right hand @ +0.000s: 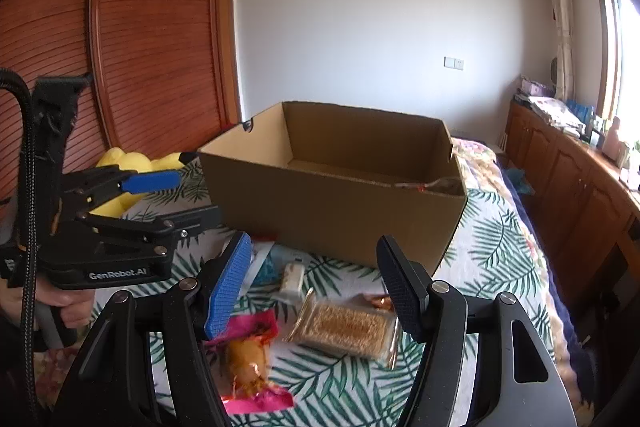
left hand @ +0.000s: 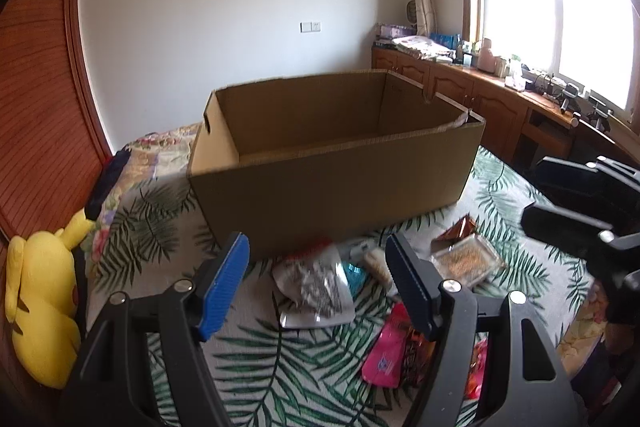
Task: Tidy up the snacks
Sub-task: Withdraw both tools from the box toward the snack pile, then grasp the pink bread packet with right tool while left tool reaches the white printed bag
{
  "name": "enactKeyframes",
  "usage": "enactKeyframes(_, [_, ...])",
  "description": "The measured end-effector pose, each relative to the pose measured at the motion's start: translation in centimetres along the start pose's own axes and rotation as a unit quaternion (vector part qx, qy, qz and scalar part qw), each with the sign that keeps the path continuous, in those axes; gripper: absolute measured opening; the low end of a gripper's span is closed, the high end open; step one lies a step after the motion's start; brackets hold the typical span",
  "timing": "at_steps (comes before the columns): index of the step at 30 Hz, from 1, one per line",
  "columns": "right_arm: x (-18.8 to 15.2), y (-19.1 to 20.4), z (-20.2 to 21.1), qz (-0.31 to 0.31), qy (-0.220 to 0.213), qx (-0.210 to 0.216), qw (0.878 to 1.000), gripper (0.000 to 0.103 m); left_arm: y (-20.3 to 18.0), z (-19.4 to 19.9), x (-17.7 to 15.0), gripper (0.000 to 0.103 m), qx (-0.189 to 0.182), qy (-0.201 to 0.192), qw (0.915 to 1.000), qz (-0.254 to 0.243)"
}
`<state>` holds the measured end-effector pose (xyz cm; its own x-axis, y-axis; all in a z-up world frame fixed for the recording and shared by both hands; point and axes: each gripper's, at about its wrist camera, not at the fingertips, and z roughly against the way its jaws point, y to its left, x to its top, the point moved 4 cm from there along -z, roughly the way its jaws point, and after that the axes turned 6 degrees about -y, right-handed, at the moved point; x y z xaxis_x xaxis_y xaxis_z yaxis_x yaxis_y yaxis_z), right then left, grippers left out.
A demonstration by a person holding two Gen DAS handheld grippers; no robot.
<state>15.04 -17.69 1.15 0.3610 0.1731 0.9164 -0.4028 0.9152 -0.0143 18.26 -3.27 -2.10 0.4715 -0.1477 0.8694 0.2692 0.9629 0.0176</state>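
Observation:
An open brown cardboard box (left hand: 336, 163) (right hand: 336, 207) stands on a leaf-print bedspread, with loose snacks lying in front of it. My left gripper (left hand: 316, 267) (right hand: 198, 195) is open above a silver-and-clear snack bag (left hand: 316, 291), not touching it. A clear tray of golden-brown snack (left hand: 466, 261) (right hand: 344, 327) lies to the right. My right gripper (right hand: 316, 279) (left hand: 534, 193) is open just above that tray, with nothing gripped. A pink-and-orange wrapped snack (right hand: 248, 359), a small white packet (right hand: 292, 279) and a pink packet (left hand: 384, 355) lie close by. One packet (right hand: 432, 185) shows inside the box's right corner.
A yellow plush toy (left hand: 40, 307) (right hand: 132, 163) sits at the bed's left edge by a wooden slatted wardrobe (right hand: 152, 47). Wooden cabinets (left hand: 480, 99) with clutter run under the window on the right. A person's hand (right hand: 60, 303) holds the left gripper's handle.

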Motion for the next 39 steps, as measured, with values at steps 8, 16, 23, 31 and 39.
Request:
enactKeyframes(8, [-1.8,0.5,0.0,0.006,0.018,0.007,1.0,0.067,0.3,-1.2,-3.7,0.072,0.002,0.038,0.9993,0.002])
enactKeyframes(16, [-4.7,1.9,-1.5,0.01,0.054,0.026,0.998,0.067,1.9,-2.6,-5.8,0.072,0.012,0.062,0.9979,0.011])
enactKeyframes(23, [-7.0,3.2,-2.9,0.005,0.082,0.043,0.996,0.067,2.1,-3.3,-7.1,0.071,0.018,0.072,0.9972,0.008])
enactKeyframes(31, [-8.9,3.7,-4.1,-0.001,0.114,0.062,0.992,0.067,1.8,-3.7,-7.6,0.071,0.022,0.075,0.997,0.001])
enactKeyframes(39, [-9.7,3.8,-4.6,-0.02,0.126,0.078,0.989,0.067,2.3,-3.5,-7.7,0.071,0.025,0.067,0.9974,0.014])
